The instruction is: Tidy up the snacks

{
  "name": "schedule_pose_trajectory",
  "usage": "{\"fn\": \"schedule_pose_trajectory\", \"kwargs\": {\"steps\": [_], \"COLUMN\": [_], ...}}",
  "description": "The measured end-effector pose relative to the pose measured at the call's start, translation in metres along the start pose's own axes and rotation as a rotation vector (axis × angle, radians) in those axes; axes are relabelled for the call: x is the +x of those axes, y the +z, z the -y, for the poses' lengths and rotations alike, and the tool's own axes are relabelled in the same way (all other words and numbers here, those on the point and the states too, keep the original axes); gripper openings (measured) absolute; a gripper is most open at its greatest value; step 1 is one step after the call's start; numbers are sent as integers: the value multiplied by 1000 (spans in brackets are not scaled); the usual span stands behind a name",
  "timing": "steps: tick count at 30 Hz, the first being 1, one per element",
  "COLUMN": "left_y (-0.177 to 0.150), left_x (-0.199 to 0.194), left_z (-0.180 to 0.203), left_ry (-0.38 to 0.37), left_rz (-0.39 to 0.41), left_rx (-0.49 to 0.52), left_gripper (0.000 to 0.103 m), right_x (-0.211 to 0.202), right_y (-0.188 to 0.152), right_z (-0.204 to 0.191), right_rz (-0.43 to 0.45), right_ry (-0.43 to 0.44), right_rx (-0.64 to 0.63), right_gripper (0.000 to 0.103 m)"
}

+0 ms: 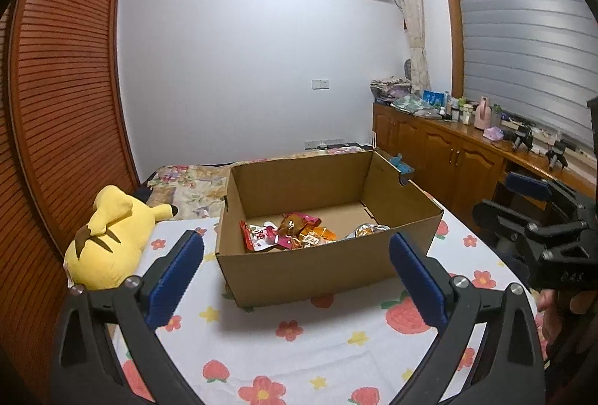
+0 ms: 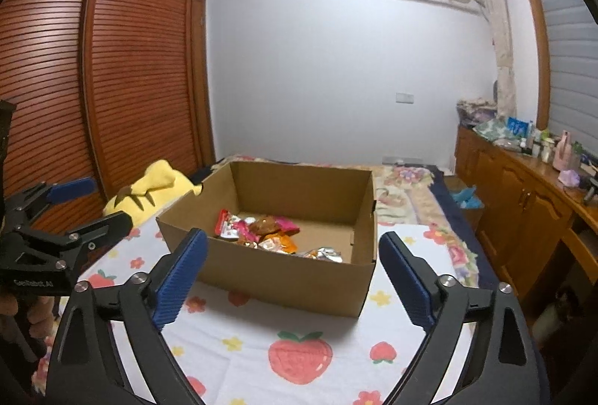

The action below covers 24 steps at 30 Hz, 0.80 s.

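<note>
Snacks (image 1: 295,232), a small heap of crinkly foil and plastic packets, lie on the floor of the open cardboard box (image 1: 314,272), bunched toward its near wall. Red-and-white packet (image 1: 258,235) at the left of the heap, orange ones in the middle, a silver one (image 2: 324,253) at the right. No packet outside the box that I can see.

Handling, my guess: light, soft, slippery film, contents likely crushable. Best taken by a sealed edge or corner, pinched gently, not across the belly.

Orientation: packets lie jumbled at mixed angles, no shared direction. The heap's long axis runs along the near wall, left to right. The box's long side also runs left to right across the bed.

Box stands on the strawberry-print blanket (image 1: 299,356), mid-bed, near wall facing me. Yellow plush toy (image 1: 108,237) lies at the bed's left edge, just beside the box.

My left gripper (image 1: 297,283) and right gripper (image 2: 291,280) are both spread wide, nothing between the pads, both short of the box.
</note>
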State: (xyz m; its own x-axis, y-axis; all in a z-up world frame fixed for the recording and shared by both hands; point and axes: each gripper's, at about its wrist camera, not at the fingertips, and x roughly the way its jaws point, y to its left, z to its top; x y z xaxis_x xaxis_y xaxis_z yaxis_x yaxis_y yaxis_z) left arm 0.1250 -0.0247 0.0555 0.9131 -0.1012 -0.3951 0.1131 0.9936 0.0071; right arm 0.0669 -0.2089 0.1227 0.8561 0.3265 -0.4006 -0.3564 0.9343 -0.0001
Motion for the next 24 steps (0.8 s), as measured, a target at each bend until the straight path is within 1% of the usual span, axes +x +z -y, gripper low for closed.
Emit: {"fn": "schedule_pose_trajectory", "kwargs": {"steps": [2, 4, 10, 15, 24], "left_y": [-3, -6, -15, -21, -34], "left_x": [-4, -8, -21, -27, -26], "left_z": [2, 4, 1, -1, -4], "left_ry": [49, 68, 38, 32, 44], "left_rz": [8, 13, 10, 6, -18], "left_rx": [14, 31, -7, -24, -30], "left_gripper": [100, 100, 101, 101, 101], "right_x": [-2, -4, -14, -23, -29], "right_y": [-2, -4, -14, -23, -37], "right_z": [-1, -1, -4, -4, -2], "right_rz": [-10, -13, -12, -10, -19], "right_ry": [-9, -17, -18, -31, -58], "right_rx": [6, 13, 36, 53, 73], "right_gripper": [102, 102, 102, 102, 102]}}
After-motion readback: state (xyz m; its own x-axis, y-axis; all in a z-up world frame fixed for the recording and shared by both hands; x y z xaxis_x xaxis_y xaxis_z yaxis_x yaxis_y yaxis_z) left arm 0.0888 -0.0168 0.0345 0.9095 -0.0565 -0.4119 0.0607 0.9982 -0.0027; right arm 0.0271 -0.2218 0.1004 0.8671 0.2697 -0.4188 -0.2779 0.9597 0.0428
